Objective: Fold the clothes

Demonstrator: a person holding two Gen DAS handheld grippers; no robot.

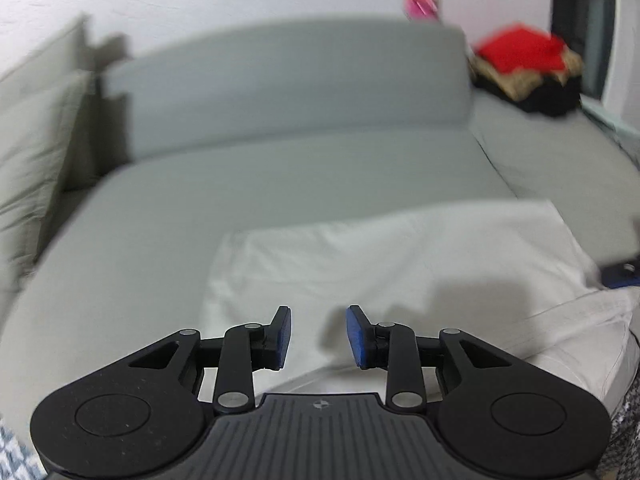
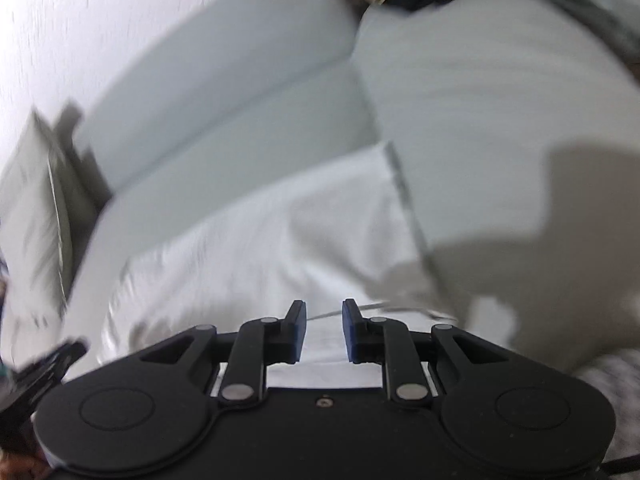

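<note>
A white garment [image 1: 400,264] lies folded flat on the grey sofa seat [image 1: 240,184]. My left gripper [image 1: 319,338] hangs just above its near part, open, with nothing between the blue pads. In the right wrist view the same white garment [image 2: 280,240] spreads below my right gripper [image 2: 324,330], which is open by a narrow gap with nothing in it. The tip of the right gripper [image 1: 620,274] shows at the garment's right side in the left wrist view. A dark part of the left gripper [image 2: 44,364] shows at the left edge of the right wrist view.
The sofa backrest [image 1: 300,80] runs behind the seat, with a pillow [image 1: 28,152] at the left. A pile of red, tan and black clothes [image 1: 528,68] sits on the chaise at the back right. A patterned fabric [image 1: 628,420] edges the front right.
</note>
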